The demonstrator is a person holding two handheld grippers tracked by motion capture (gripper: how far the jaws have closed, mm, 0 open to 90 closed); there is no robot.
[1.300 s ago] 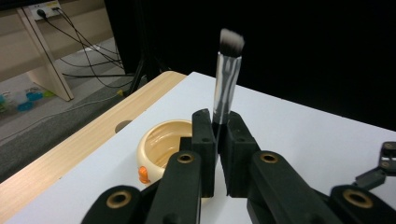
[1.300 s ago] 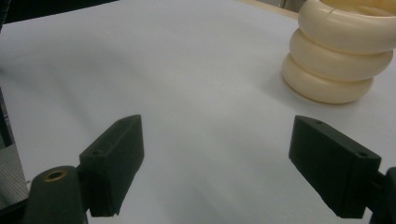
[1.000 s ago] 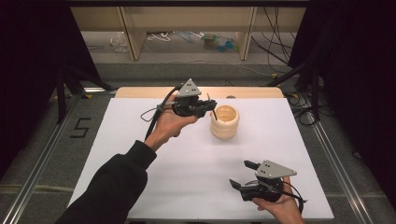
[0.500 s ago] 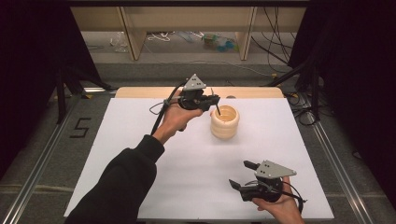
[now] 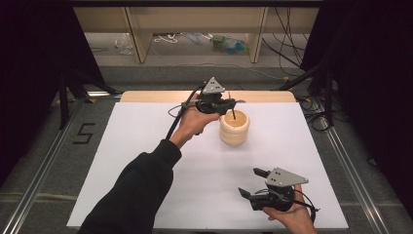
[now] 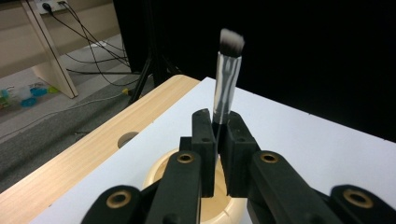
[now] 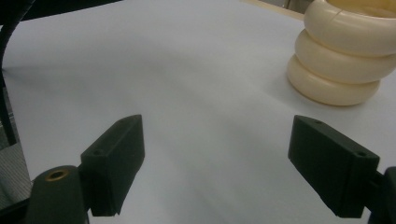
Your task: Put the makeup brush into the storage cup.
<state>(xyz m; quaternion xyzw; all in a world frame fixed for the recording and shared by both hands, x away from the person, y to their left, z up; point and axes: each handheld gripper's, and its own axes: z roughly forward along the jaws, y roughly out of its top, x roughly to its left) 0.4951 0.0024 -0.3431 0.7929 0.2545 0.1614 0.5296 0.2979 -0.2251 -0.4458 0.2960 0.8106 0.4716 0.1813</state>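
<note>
Silver ferrule: I see the makeup brush [image 6: 227, 81] pinched low on its handle, bristles up, tilted slightly.
Left gripper [image 6: 216, 140]: my fingers [image 6: 203, 140] press together on the brush, directly above the holder's mouth.
Holder [image 5: 234, 127]: cream, ribbed in three stacked rings, standing upright on the white bench [image 5: 146, 146] towards its far edge.
Right gripper [image 5: 252, 183]: my fingers are spread wide with nothing between them, low over the near right of the bench, well apart from the holder.

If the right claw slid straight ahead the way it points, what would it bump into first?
Probably nothing soon: the open right claw faces bare white tabletop. The cream ringed holder sits off to one side, seemingly outside its path.
</note>
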